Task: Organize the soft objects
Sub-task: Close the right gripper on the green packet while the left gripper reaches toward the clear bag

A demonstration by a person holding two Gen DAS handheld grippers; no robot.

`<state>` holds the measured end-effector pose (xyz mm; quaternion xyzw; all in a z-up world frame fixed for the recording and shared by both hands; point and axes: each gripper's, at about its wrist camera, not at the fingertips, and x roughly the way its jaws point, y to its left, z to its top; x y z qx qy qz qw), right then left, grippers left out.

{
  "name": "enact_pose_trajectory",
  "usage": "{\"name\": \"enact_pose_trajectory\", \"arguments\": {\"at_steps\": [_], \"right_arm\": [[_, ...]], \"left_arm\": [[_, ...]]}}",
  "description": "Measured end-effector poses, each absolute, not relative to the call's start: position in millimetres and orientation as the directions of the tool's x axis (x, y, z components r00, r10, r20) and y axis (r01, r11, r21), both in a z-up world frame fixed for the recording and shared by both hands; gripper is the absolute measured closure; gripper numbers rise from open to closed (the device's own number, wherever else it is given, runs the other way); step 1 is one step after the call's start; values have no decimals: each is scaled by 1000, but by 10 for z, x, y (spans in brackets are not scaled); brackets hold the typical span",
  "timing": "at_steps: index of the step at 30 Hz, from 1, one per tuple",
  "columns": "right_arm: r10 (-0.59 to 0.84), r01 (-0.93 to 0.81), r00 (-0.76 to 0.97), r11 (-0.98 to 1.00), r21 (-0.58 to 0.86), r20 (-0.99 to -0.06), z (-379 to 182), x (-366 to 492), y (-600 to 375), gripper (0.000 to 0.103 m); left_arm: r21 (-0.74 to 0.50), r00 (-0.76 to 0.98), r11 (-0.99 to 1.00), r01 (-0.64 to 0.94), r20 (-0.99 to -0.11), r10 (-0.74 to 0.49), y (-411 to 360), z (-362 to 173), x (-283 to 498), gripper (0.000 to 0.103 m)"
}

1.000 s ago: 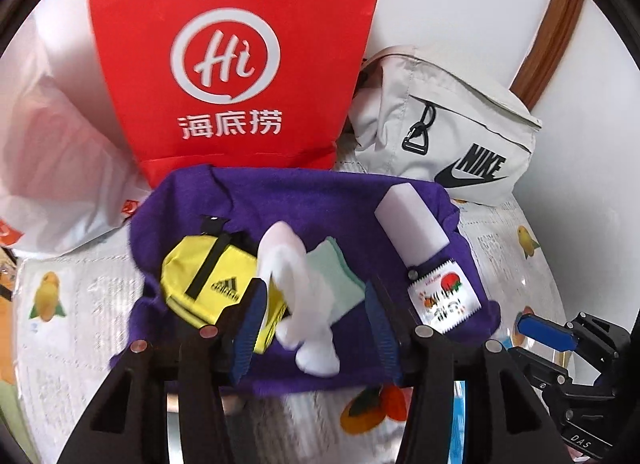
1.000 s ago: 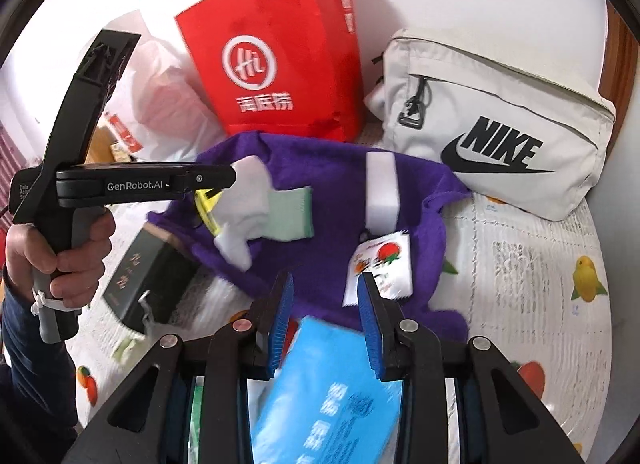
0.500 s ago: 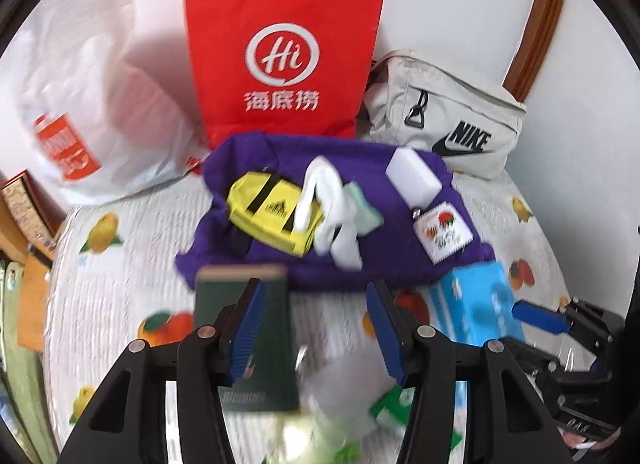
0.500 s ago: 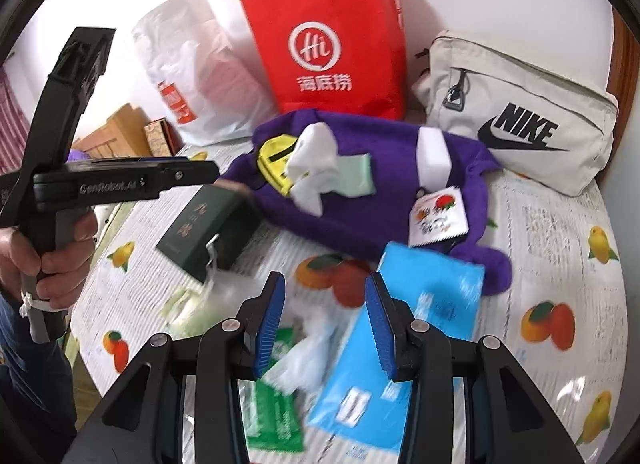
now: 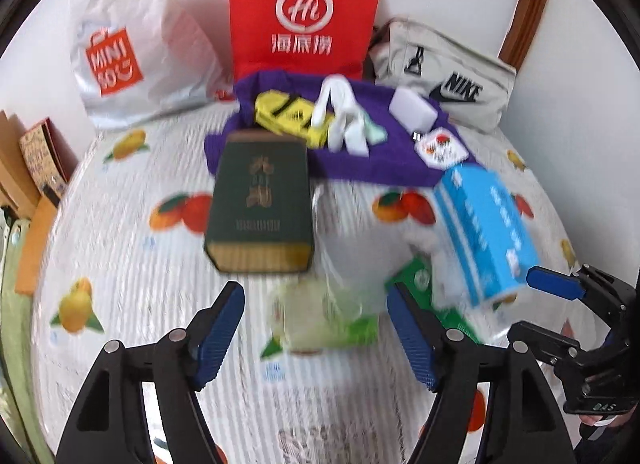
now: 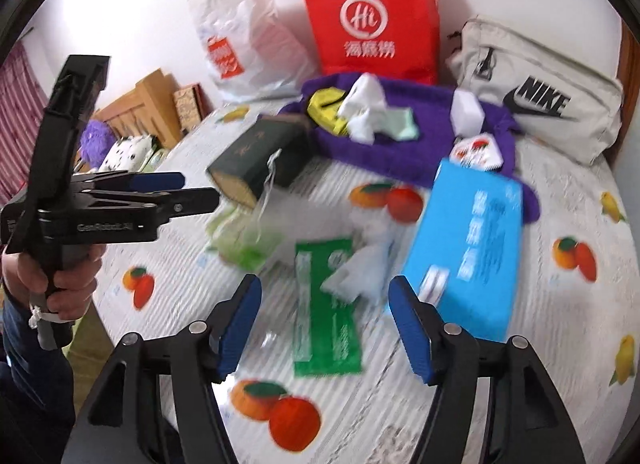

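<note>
A fruit-print bedsheet (image 6: 560, 192) carries a purple towel (image 5: 372, 168) near the red paper bag (image 5: 304, 12), with a yellow pouch (image 5: 280, 116) and white socks (image 5: 340, 120) lying on it. The blue tissue pack (image 6: 468, 248) lies just beside the towel's near edge. The left gripper (image 5: 316, 332) and right gripper (image 6: 326, 328) have just been opening and gape wide, nothing between the jaws.

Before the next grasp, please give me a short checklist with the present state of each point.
1. Left gripper empty: ok, jaws have just been opening, nothing pinched.
2. Right gripper empty: ok, jaws have just been opening, nothing pinched.
3. Green packet ahead of the right gripper: ok, flat on the tablecloth.
4. Clear plastic bag ahead of the left gripper: ok.
5. Purple cloth has free room: not ok, it looks crowded.
6. Pictures sharp enough to aim: not ok, blurred.
</note>
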<state>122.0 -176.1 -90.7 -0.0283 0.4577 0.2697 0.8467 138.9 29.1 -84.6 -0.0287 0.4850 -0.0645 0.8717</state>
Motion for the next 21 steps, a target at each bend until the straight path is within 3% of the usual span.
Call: {"name": "enact_pose_trajectory", "arguments": {"at_steps": [17, 21], "right_arm": [[372, -476, 391, 865, 161, -842, -1492, 1156, -1637, 37], [356, -487, 413, 864, 127, -839, -1577, 1142, -1578, 40]], "left_arm": [[-153, 525, 984, 94, -832, -179, 63, -1234, 1499, 31], [-148, 523, 983, 112, -832, -185, 18, -1298, 1524, 41]]}}
